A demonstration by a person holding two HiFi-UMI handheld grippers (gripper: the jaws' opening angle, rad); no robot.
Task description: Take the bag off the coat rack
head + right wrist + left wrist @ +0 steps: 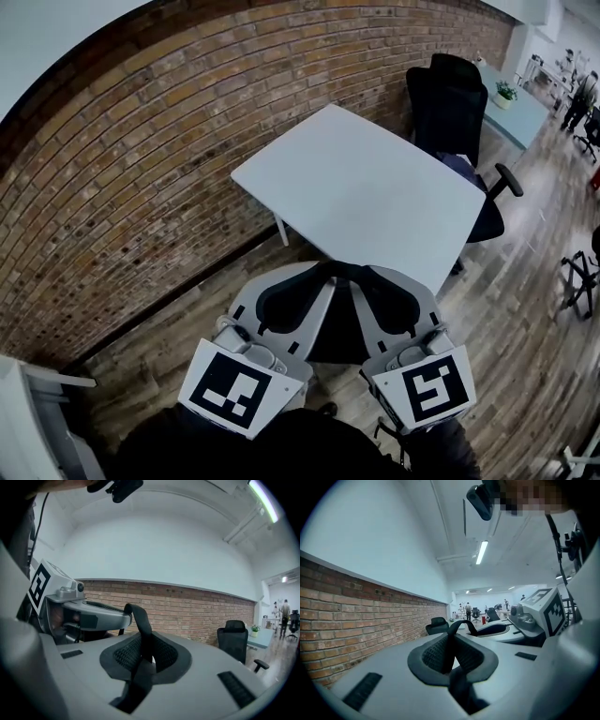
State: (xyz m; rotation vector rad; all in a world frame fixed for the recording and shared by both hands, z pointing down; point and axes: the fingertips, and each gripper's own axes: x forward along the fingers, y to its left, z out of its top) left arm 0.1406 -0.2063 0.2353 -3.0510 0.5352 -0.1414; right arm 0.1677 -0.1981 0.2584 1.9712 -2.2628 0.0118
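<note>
- The left tool is closed on the bag's black strap. The band runs up through its ribbed pads.
- The right tool pinches the same strap, which rises from its pads and bends over toward the left tool.
- Between the two tools the strap makes a short arch. Both tools are held side by side over the wooden floor, just in front of the white tabletop.
- A dark mass sits under the arch, between the tools. I cannot tell whether it is the bag's body, and no view shows what the bag holds.
- A brick wall runs along the left, and a black office chair stands beyond the tabletop.
- Farther off, a small white pot with a green plant in it stands on a pale table.
</note>
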